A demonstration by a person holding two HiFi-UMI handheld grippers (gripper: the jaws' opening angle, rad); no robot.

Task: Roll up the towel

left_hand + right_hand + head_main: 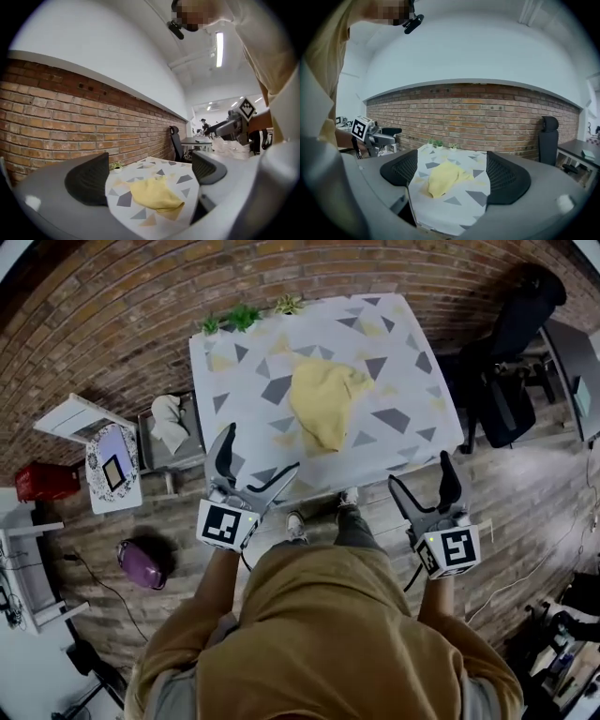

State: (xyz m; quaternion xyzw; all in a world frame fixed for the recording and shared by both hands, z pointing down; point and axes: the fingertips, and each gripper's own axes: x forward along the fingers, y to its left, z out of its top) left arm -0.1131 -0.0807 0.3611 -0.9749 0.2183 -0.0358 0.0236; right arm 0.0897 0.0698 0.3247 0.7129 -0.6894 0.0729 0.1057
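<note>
A yellow towel (pixel 323 402) lies crumpled in a loose heap near the middle of a table (pixel 246 381) covered in a white cloth with grey and yellow triangles. The towel (pixel 153 193) also shows between the left jaws, and the towel (pixel 442 178) between the right jaws. My left gripper (pixel 256 461) hangs open off the table's near left edge, holding nothing. My right gripper (pixel 421 480) hangs open at the near right corner, also holding nothing. Both are well short of the towel.
Three small potted plants (pixel 244 316) line the table's far edge by a brick wall. A black office chair (pixel 511 352) stands to the right. Left of the table sit a stool with a white cloth (pixel 171 422), a purple bag (pixel 142 562) and a red box (pixel 43 481).
</note>
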